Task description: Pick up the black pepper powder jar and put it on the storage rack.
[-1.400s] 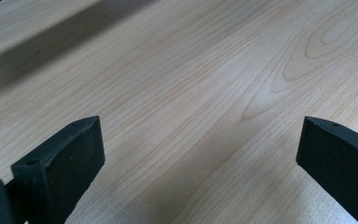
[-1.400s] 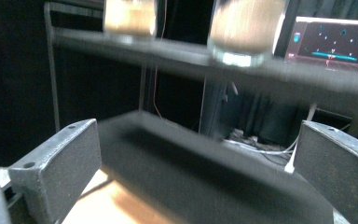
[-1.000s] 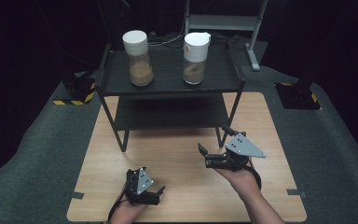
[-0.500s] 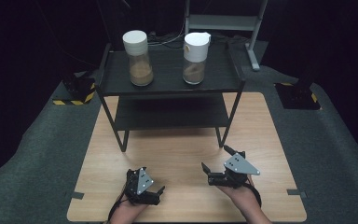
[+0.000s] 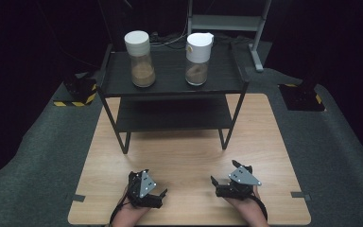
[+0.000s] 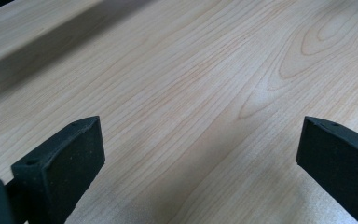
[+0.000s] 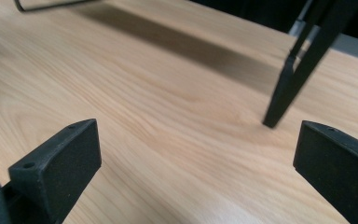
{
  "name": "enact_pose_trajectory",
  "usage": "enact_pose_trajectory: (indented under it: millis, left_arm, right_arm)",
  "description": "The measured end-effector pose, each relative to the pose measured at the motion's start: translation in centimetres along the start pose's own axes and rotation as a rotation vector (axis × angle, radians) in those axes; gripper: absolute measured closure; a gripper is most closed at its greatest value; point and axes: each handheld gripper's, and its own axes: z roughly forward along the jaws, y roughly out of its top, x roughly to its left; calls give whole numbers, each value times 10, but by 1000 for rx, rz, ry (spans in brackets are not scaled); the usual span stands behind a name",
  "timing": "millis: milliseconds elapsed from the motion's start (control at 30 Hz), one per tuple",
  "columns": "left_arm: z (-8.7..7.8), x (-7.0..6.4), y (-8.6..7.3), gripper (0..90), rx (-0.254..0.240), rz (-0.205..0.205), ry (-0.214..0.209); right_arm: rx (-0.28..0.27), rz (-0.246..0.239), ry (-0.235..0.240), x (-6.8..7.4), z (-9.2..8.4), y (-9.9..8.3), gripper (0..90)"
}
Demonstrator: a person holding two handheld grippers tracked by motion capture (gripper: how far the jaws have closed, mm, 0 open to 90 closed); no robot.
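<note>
High view: left gripper [image 5: 162, 194] and right gripper [image 5: 213, 179] rest wide open, empty, on the pale wooden table [image 5: 184, 156]; both white-lidded glass jars [image 5: 141, 65] (granules inside) already stand on the black metal shelf [image 5: 170, 78], probably finished.

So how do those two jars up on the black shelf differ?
The left jar has a plain flat white lid; the right jar has a white lid with a spout jutting right. The left jar's brown filling looks lighter and sandier, the right jar's darker. Both are clear, upright, and stand on the shelf's top level.
</note>
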Motion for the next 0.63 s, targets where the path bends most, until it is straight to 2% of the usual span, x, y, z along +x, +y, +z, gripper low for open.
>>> enact_pose_trajectory:
  millis: [133,233,300,633]
  left_arm:
    - [0,0,0,13,0,2,1]
    - [0,-1,0,13,0,2,2]
    - [0,-1,0,12,-1,3,2]
    - [1,-2,2,13,15,11,4]
  right_arm:
    - [44,-16,-5,-1,1,-4,1]
    - [45,-39,-17,2,-2,-5,2]
    - [63,-60,-24,3,-3,-3,1]
    - [122,-94,-41,9,-1,4,0]
